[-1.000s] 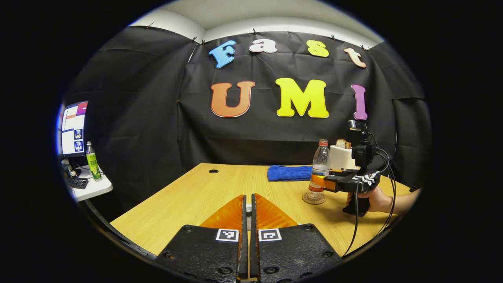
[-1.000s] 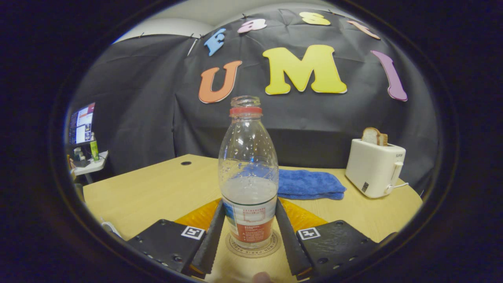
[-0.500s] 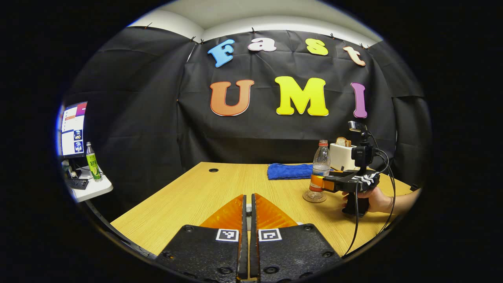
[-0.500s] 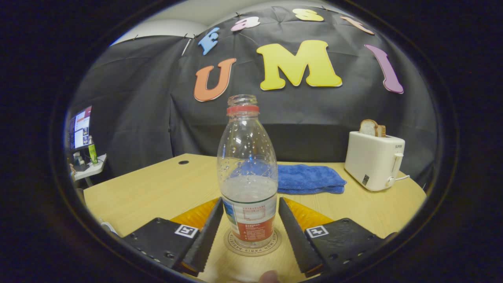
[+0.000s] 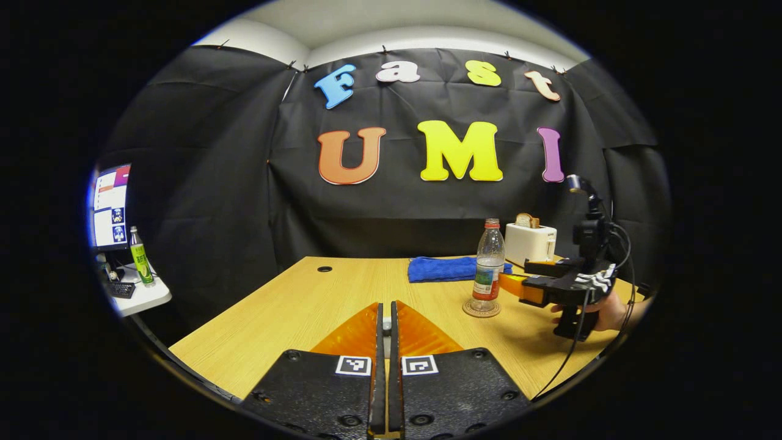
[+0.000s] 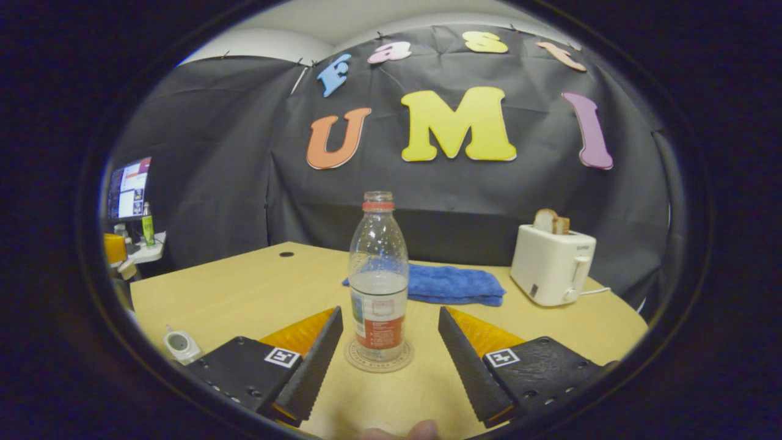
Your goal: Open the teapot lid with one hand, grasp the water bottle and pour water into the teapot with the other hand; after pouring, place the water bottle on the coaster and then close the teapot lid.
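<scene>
Right claw: fingers spread wide, touching nothing; held low over the worktop.
Water bottle: upright on the coaster, straight ahead of the right claw, just beyond its fingertips and centred on the gap (uncapped, partly filled).
Left claw: fingers pressed together; whether anything sits between them, cannot tell.
Bottle from the left claw: ahead and to its right, well apart.
Blue towel: behind the bottle.
Toaster: ahead-right of the right claw, bread in the slot.
Small white device: on the worktop, left of the right claw.
</scene>
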A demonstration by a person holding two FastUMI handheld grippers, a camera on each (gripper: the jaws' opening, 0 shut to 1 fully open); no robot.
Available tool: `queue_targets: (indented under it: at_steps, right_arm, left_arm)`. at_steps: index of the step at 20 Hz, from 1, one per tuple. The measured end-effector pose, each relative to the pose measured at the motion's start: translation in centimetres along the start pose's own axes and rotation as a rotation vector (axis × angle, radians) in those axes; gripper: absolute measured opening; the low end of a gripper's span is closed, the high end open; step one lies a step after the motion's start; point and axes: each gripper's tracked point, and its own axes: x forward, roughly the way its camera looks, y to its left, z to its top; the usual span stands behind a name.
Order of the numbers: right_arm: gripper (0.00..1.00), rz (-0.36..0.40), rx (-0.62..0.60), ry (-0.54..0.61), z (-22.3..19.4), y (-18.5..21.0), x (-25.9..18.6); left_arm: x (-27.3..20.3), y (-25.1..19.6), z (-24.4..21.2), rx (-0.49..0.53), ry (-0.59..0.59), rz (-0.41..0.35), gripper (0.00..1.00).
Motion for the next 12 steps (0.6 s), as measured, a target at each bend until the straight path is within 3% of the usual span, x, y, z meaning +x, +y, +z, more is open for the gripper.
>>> queue_targets:
  at_steps: [6,12]
  right_arm:
    - [0.94,-0.070,0.013,-0.083,0.5,-2.5,-8.4]
    - [0.94,-0.104,0.026,-0.102,-0.7,-4.2,-12.0]
  left_arm:
    - [0.5,-4.2,0.1,0.008,-0.049,-0.052,0.05]
    - [1.4,-5.3,-2.8,-0.014,-0.014,-0.060,0.05]
